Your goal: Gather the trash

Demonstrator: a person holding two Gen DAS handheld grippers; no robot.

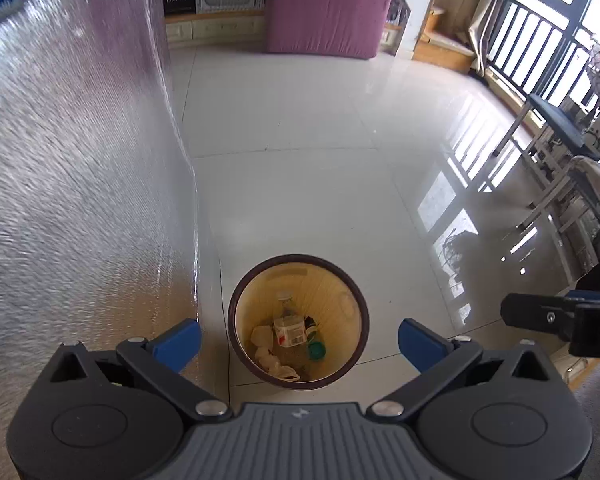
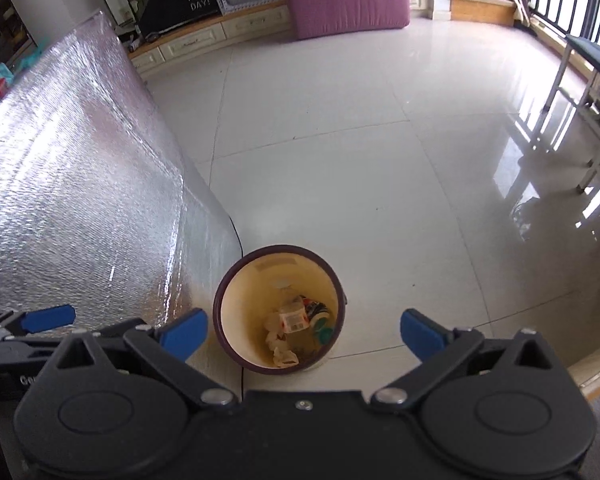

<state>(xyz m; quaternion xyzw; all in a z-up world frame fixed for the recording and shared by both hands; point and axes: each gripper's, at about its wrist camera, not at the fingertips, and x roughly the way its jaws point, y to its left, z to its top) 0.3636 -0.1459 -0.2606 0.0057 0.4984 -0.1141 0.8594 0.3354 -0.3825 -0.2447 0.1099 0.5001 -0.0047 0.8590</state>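
Left wrist view, round brown-rimmed trash bin (image 1: 298,322), plastic bottle (image 1: 287,330) and crumpled tissues (image 1: 268,354) inside

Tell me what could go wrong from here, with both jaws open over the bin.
1. The trash bin stands tight beside the silver foil-covered surface; swinging the left gripper back could snag the foil.
2. The two tools hang close together, the right gripper just alongside, so they may collide.
3. The glossy tile floor could let a nudged bin slide.
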